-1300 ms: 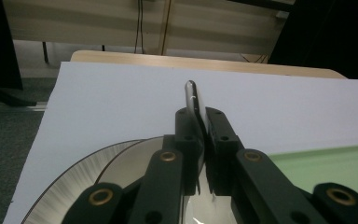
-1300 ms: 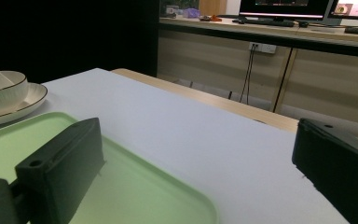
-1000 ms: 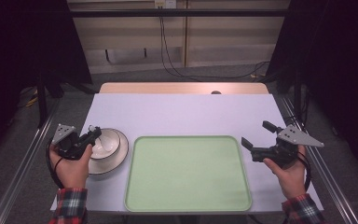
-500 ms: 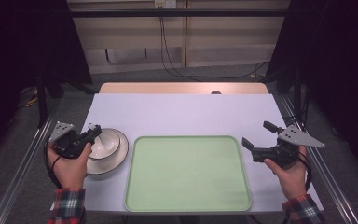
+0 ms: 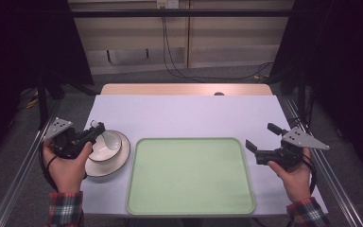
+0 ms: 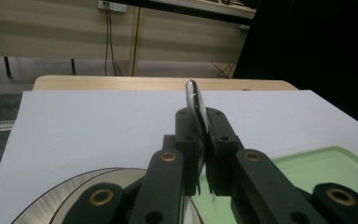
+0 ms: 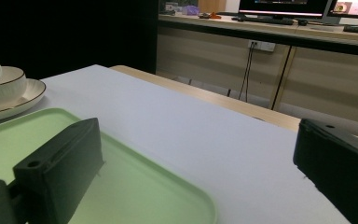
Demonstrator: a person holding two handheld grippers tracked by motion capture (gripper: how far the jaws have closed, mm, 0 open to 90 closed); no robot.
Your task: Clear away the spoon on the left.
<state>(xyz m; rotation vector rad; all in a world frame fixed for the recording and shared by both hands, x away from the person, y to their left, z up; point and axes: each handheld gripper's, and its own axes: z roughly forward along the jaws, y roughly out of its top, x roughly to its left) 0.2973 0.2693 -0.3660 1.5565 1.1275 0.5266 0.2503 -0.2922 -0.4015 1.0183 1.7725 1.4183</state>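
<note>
Comparing against the earlier pictures, I see little change: the left hand-held gripper [image 5: 92, 132] stays over the bowl [image 5: 105, 146] on its plate [image 5: 116, 163], jaws clamped on the spoon [image 6: 196, 103] handle, edging slightly toward the person. The spoon remains at the bowl, left of the green tray [image 5: 190, 176] on the desk [image 5: 189, 113]. The right hand-held gripper [image 5: 261, 143] holds position, jaws spread, empty. I judge the spoon lift is only starting.

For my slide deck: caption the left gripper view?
Left tongs shut on a spoon above the plate, tray beside.
</note>
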